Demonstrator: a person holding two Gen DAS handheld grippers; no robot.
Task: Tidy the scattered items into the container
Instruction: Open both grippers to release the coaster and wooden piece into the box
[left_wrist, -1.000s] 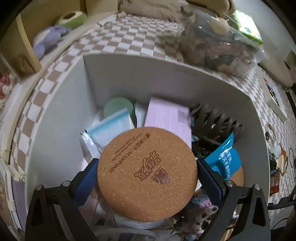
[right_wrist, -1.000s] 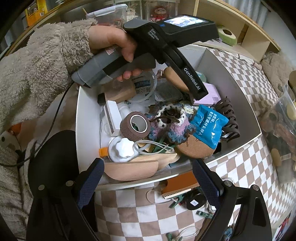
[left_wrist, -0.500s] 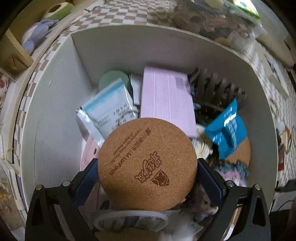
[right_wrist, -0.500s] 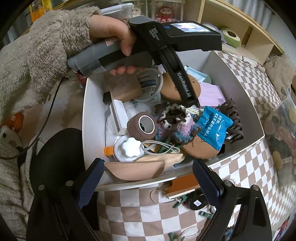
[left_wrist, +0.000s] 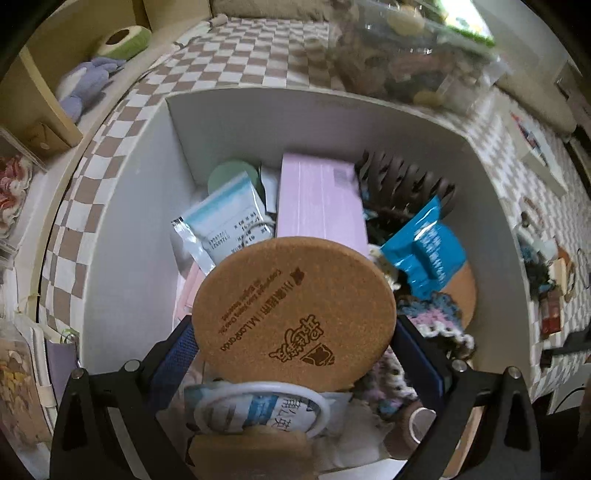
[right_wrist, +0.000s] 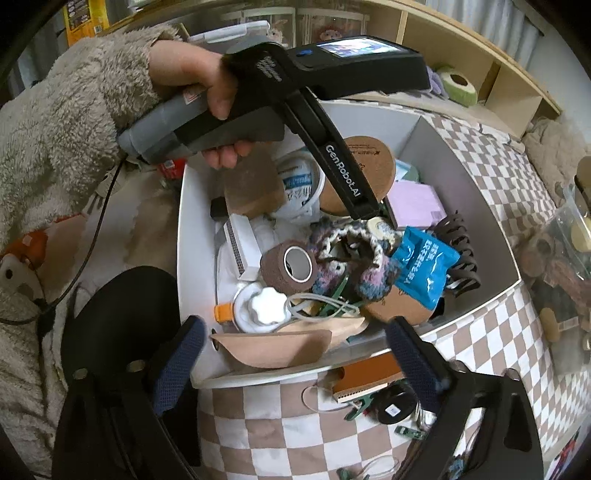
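Left gripper (left_wrist: 295, 343) clamps a cork coaster (left_wrist: 295, 314) above the crowded white container (left_wrist: 122, 229), hiding items beneath; right gripper (right_wrist: 295, 350), jaws just widened and empty, hovers at its near rim, fingertips cut off.

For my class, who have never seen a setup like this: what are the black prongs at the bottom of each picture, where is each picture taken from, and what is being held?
No robot here: a person holds a hand-operated gripper in each hand, each with a camera looking along its two fingers. In the left camera's picture the left gripper grips a round cork coaster above a white box already full of odds and ends, such as a blue packet and a pink box. In the right camera's picture the right gripper stands open and empty, its jaws having just opened wider. The person's hand works the left gripper there. A brown notebook lies outside the box on the checkered cloth.
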